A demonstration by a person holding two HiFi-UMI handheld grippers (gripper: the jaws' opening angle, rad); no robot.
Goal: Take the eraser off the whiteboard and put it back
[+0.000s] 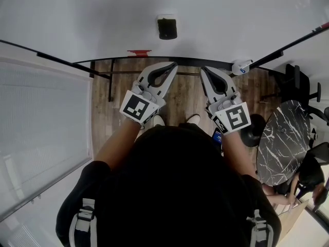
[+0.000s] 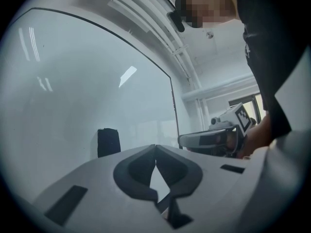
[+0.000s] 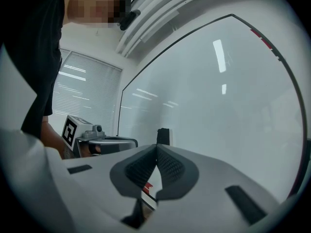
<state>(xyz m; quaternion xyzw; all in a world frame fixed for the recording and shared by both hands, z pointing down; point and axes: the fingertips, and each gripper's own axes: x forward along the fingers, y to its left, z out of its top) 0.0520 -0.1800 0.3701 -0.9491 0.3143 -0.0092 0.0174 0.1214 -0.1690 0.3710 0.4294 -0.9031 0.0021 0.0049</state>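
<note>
With the eraser (image 1: 167, 28) apparently stuck flat on the whiteboard (image 1: 77, 19) ahead, the left gripper (image 1: 172, 66) and right gripper (image 1: 204, 70) are both clenched on nothing, so reaching without opening first could knock it to the floor.

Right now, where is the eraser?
In the head view the eraser sits on the whiteboard, ahead of the left gripper and right gripper, untouched.
</note>
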